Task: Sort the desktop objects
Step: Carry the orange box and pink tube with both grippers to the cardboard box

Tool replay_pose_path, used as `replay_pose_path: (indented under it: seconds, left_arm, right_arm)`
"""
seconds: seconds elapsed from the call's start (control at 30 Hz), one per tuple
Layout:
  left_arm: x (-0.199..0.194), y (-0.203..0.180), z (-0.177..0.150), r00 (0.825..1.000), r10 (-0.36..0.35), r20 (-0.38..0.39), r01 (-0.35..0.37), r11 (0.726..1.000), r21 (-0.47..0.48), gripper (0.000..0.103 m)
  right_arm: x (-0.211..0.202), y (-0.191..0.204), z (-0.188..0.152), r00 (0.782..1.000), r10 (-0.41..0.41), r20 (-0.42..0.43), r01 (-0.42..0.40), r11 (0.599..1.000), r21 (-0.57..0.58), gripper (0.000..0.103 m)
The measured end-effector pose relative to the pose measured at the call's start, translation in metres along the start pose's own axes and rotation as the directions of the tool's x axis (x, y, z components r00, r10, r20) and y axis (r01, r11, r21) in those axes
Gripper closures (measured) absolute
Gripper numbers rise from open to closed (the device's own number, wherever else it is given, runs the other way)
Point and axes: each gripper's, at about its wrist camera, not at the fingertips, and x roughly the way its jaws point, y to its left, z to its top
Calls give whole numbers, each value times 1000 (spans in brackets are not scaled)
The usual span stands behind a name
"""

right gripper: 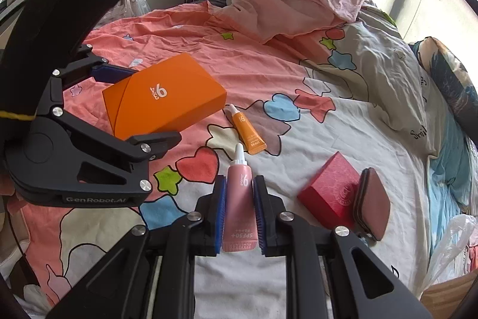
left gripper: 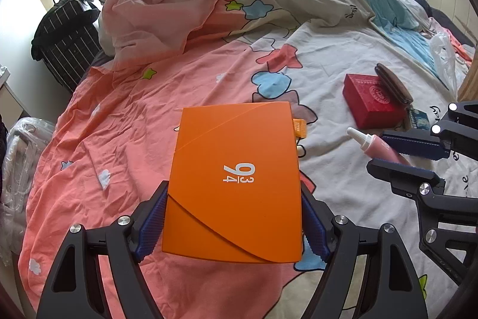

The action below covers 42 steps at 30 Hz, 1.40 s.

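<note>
- Now the left gripper clamps the orange box by its long sides, jaws wide, low centre in its view.
- Right gripper, nearly closed, squeezes the pink tube.
- Box looks light, stiff; tube soft, maybe slippery.
- Free bedsheet at 10 o'clock; red box at 3 o'clock.
</note>
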Motion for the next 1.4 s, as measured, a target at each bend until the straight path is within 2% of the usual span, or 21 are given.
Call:
replay_pose_path:
  seconds: [0.53, 0.87, 1.2, 1.4]
  left_arm:
    - [-66, -81, 3, 995, -66, 73, 61, 996, 71, 22]
    - [-101, -134, 15, 989, -91, 117, 76, 989, 130, 22]
    - [-133, -220, 39, 967, -196, 161, 157, 962, 225, 22]
    - [-147, -270, 59, 940, -292, 175, 237, 931, 276, 22]
  right_arm:
    - [-91, -43, -46, 992, -116, 40, 113, 991, 68, 86]
    - [-142, -74, -72, 984, -157, 85, 144, 979, 144, 86]
    - [-198, -123, -109, 962, -252, 109, 214, 937, 277, 86]
    - [-228, -158, -145, 944, -321, 72, 277, 893, 354, 86]
